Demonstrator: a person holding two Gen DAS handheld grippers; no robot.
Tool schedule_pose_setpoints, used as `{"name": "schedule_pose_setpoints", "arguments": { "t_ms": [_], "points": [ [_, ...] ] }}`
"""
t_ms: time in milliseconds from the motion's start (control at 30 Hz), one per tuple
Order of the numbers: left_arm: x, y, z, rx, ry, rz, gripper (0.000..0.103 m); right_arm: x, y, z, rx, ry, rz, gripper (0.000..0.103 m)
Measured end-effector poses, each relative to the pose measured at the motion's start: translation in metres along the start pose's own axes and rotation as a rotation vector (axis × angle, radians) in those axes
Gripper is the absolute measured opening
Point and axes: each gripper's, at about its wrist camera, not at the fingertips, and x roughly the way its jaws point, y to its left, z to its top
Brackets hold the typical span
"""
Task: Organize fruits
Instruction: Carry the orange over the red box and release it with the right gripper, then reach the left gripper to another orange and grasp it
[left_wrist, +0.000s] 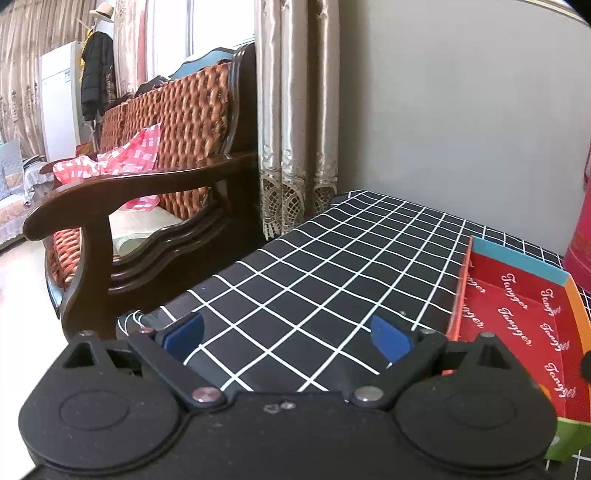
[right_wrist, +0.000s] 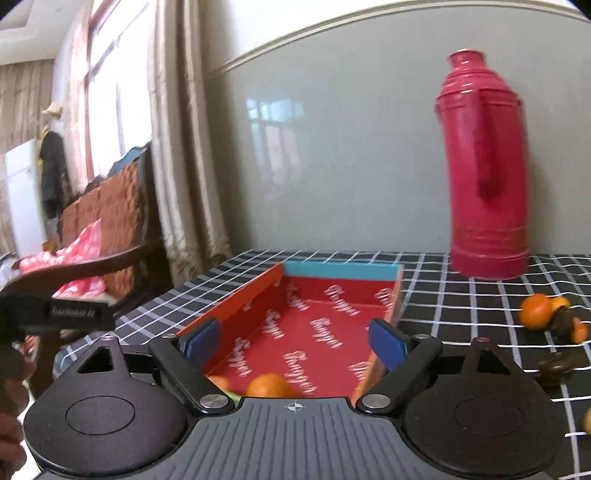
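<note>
A shallow red box (right_wrist: 325, 332) with white lettering lies on the black checked tablecloth (right_wrist: 443, 295). My right gripper (right_wrist: 295, 341) hangs open and empty over its near end. Two oranges (right_wrist: 269, 386) lie in the box just below the fingers. More oranges (right_wrist: 537, 311) and dark brown fruits (right_wrist: 556, 365) lie on the cloth to the right. My left gripper (left_wrist: 288, 334) is open and empty over bare cloth (left_wrist: 314, 280), left of the box (left_wrist: 517, 314).
A tall red thermos (right_wrist: 484, 166) stands at the back right against the grey wall. A wooden sofa (left_wrist: 147, 192) with a pink checked bag stands left of the table. Curtains (left_wrist: 295, 110) hang behind the table's far left corner.
</note>
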Motion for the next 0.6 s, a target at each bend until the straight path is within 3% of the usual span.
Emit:
{"name": "schedule_pose_setpoints", "arguments": {
  "t_ms": [133, 433, 600],
  "points": [
    [-0.004, -0.011, -0.001, 0.019, -0.009, -0.019, 0.091, -0.009, -0.01, 0.003, 0.018, -0.038, -0.083, 0.103],
    [-0.029, -0.061, -0.007, 0.103, -0.074, -0.116, 0.091, -0.037, -0.051, 0.011, 0.104, -0.122, -0.362, 0.103],
    [-0.056, -0.107, -0.021, 0.196, -0.127, -0.257, 0.092, -0.061, -0.086, 0.013, 0.155, -0.161, -0.593, 0.103]
  ]
}}
